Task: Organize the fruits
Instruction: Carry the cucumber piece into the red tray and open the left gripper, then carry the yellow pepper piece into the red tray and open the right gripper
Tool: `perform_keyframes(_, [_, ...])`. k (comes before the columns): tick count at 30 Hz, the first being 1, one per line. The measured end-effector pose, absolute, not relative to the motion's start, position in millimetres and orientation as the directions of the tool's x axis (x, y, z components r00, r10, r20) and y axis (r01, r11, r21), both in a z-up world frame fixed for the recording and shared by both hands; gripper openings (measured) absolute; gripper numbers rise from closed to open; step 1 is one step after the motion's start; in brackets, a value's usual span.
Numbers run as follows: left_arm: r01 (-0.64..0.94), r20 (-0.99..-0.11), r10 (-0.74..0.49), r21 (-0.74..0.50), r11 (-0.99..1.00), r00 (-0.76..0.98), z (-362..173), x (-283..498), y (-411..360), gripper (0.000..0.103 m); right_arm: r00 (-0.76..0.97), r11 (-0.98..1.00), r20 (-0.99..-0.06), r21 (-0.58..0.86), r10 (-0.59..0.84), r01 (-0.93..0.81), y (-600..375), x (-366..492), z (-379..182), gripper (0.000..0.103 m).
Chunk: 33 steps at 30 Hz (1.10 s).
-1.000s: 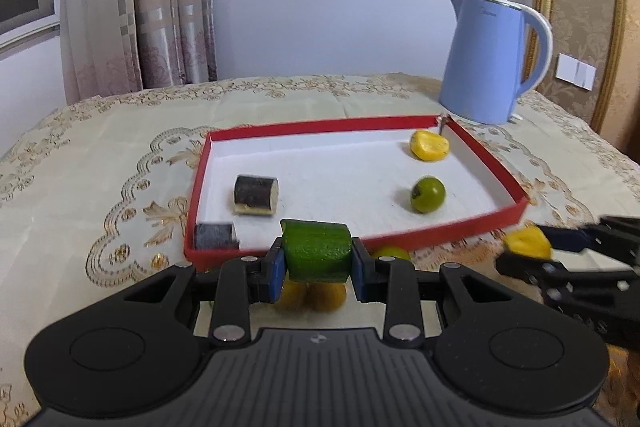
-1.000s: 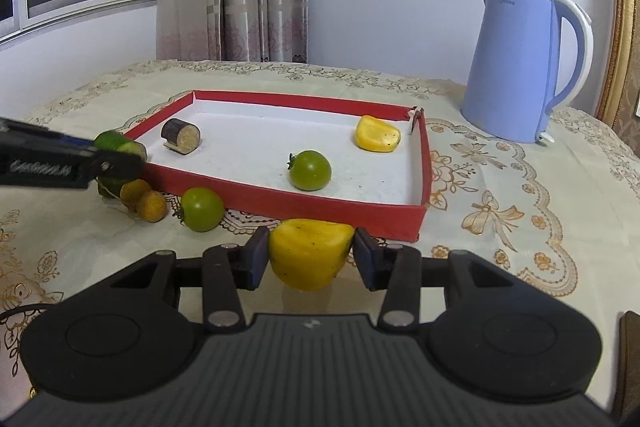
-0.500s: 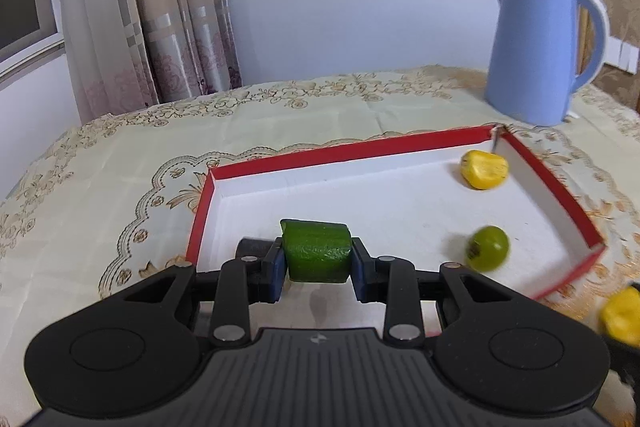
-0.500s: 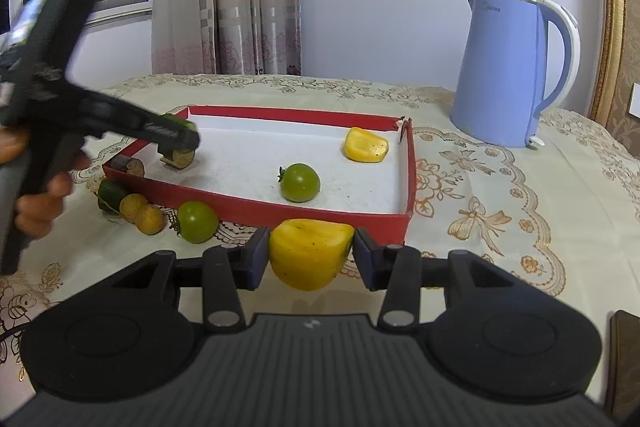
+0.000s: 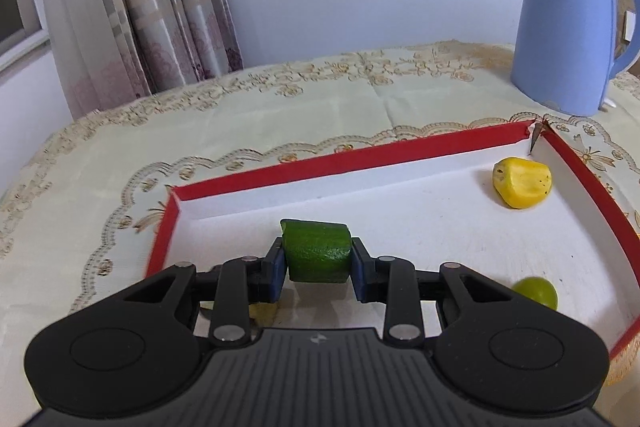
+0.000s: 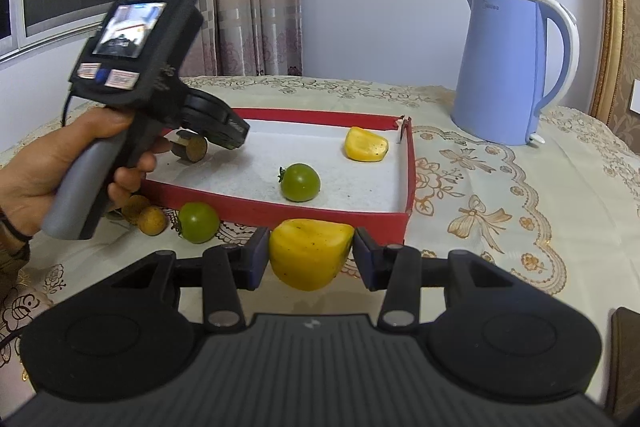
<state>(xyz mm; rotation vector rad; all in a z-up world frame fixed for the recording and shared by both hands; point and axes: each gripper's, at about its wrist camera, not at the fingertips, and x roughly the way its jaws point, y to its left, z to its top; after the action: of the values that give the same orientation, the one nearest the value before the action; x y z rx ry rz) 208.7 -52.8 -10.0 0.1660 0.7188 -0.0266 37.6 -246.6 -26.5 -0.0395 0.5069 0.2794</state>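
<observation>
Now | red tray (image 6: 320, 217): green tomato (image 6: 300, 182), yellow piece (image 6: 366, 145), brown chunk (image 6: 191, 148)

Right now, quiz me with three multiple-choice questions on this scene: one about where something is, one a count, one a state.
1. Where is the kettle?
A. in the tray
B. on the table beyond the tray's far right corner
C. in the left claw

2. How many green tomatoes show in the right wrist view?
A. one
B. two
C. four

3. What is the left claw doing?
A. standing open and empty
B. gripping a yellow piece
C. gripping a green cucumber piece

Answers:
1 B: it stands on the cloth outside the tray.
2 B: one tomato in the tray, one tomato outside by the near wall.
3 C: the cucumber piece sits clamped between the pads.
</observation>
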Motion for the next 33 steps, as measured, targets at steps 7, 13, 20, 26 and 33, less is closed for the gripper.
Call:
perform_keyframes(7, [0.084,-0.665,0.042,0.157,0.984,0.746,-16,221,-60,0.032,0.839,0.964,-0.484,0.035,0.248,-0.265,-247,38,-25,0.042])
perform_keyframes(13, [0.082,-0.664,0.047,0.162,0.983,0.746,-14,222,-61,0.032,0.843,0.964,-0.479,0.031,0.245,-0.263,-245,37,-22,0.042])
perform_keyframes(20, [0.083,-0.645,0.038,0.156,0.984,0.763,-6,216,-60,0.06,0.846,0.965,-0.476,0.022,0.241,-0.262,-242,41,-18,0.042])
perform_keyframes(26, [0.066,-0.594,0.04,0.155,0.986,0.803,17,195,-50,0.064,0.852,0.966,-0.47,0.006,0.231,-0.259,-244,56,-9,0.042])
perform_keyframes(33, [0.017,-0.572,-0.009,0.008,1.0,0.82,40,139,1,0.072,0.852,0.971,-0.479,0.007,0.213,-0.239,-249,100,0,0.042])
